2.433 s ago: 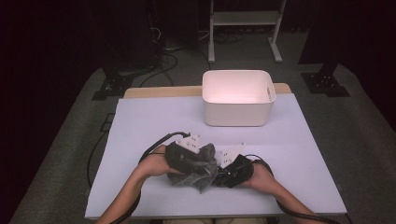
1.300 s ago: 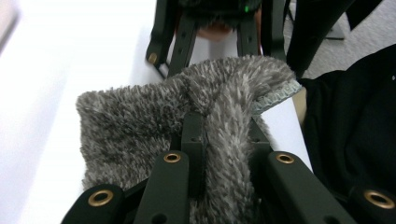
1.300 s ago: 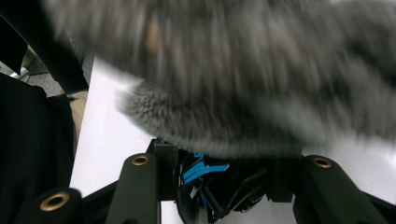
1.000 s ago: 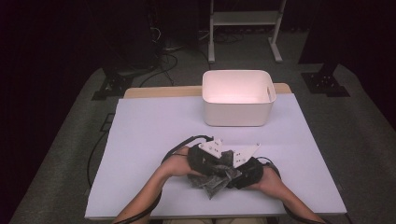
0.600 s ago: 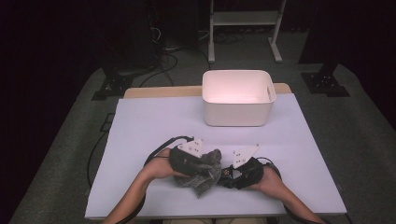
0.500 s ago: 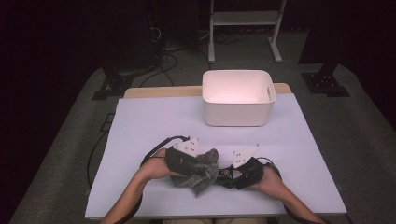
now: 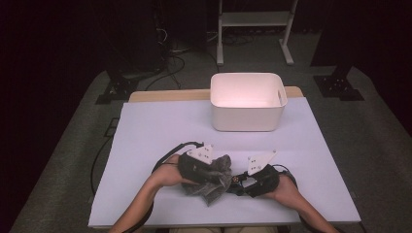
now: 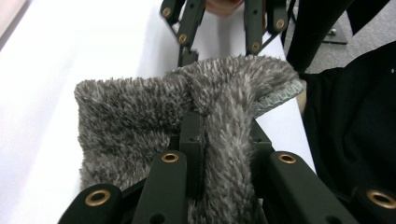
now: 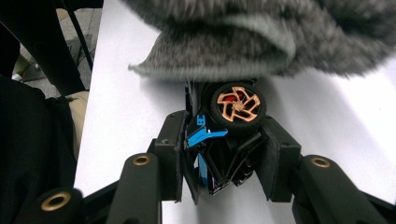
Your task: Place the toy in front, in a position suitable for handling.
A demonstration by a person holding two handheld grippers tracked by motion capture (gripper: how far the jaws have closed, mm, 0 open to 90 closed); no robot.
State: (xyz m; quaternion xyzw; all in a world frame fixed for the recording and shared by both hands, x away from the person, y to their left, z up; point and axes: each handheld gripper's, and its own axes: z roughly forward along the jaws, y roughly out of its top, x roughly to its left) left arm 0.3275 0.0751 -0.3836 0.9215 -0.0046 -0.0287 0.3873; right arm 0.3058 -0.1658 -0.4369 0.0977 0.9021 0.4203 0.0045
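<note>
The jaws of the left gripper (image 8: 201, 140) are pinched nearly together on a fold of the grey fluffy cloth (image 8: 154, 116), the pile bunched up on both sides of them. The jaws of the right gripper (image 9: 224, 154) stand partly open and clamp a small toy car (image 9: 219, 154) between the pads, its body black with blue trim, one wheel with a copper-coloured rim (image 9: 236, 106) facing up out of the grip.

From above, the left gripper (image 7: 206, 170) and the right gripper (image 7: 252, 180) sit close together near the front edge of the white surface (image 7: 160, 126), and the cloth (image 7: 216, 179) lies in a rumpled heap between them, draped from the left one toward the right one. The car is hard to make out there: just a dark shape with a speck of red at the right gripper's tip. That high view also takes in the white bin (image 7: 247, 102), well apart at the far side of the surface.

The right gripper view brings the car up close and shows the edge of the cloth (image 9: 219, 56) hanging right over it, touching or nearly touching the wheel; I cannot tell which. The left gripper view shows the cloth's stitched hem (image 8: 280, 95) and, beyond it, the linkage of the other gripper (image 8: 224, 28).
</note>
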